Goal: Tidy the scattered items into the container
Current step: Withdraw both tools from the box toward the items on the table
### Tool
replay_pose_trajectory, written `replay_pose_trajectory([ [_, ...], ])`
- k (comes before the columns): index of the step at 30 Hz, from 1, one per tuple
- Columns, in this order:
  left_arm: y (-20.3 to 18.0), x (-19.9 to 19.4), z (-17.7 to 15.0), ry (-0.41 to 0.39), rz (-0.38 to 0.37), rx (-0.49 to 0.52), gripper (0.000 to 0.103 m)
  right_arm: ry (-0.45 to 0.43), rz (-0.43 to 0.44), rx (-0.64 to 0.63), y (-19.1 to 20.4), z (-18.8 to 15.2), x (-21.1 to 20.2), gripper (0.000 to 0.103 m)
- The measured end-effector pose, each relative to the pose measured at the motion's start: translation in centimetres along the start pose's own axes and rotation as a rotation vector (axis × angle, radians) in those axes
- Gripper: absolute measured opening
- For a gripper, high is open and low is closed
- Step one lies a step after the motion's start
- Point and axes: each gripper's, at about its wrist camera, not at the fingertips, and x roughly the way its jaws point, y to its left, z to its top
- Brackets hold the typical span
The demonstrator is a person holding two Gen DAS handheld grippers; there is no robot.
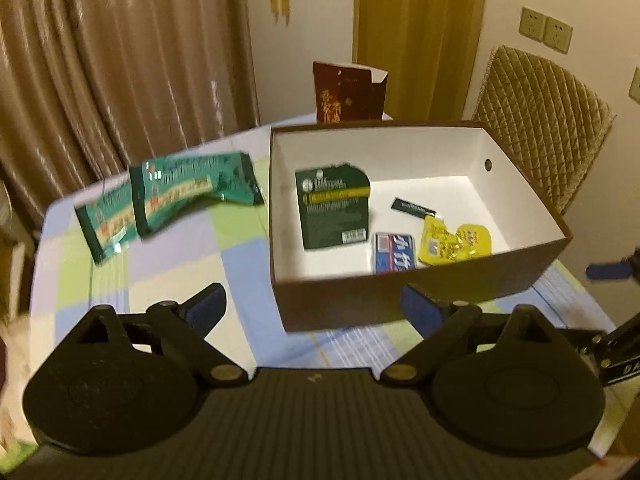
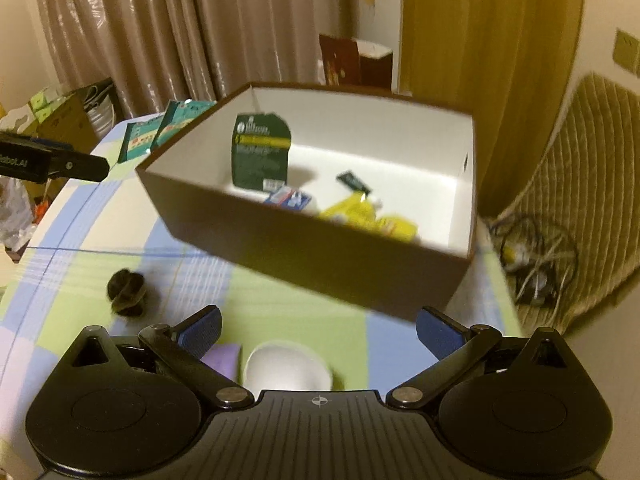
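A brown box with a white inside [image 1: 400, 152] [image 2: 360, 136] stands on the checked tablecloth. In it lie a dark green packet [image 1: 334, 208] [image 2: 260, 152], a blue packet [image 1: 394, 252], a yellow pouch [image 1: 456, 240] [image 2: 372, 216] and a thin dark sachet [image 1: 412, 207]. Two green snack bags [image 1: 168, 200] [image 2: 160, 132] lie on the table left of the box. My left gripper [image 1: 314, 306] is open and empty in front of the box. My right gripper [image 2: 318, 332] is open and empty above a white cup [image 2: 286, 368], with a purple item [image 2: 224, 358] beside it. A dark fuzzy object [image 2: 126, 292] lies to its left.
A dark red carton [image 1: 346, 92] stands behind the box. A quilted chair [image 1: 540, 120] is at the right, with cables [image 2: 536, 256] on it. Curtains hang behind the table. Cardboard boxes and bags [image 2: 60, 116] sit off the table's left edge.
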Motion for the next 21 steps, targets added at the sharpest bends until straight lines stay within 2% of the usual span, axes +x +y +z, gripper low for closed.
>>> replay_pose_trajectory([
  [11,-0.7,-1.1,-5.2,0.046,-0.009,-0.012,0.092,0.030,-0.001,0.066,1.4,-2.9,-1.2,0.101],
  [21,-1.6,-1.7,-7.1,0.053,-0.009,0.001,0.092,0.036,-0.002,0.068,2.3,-3.5,-1.3,0.101],
])
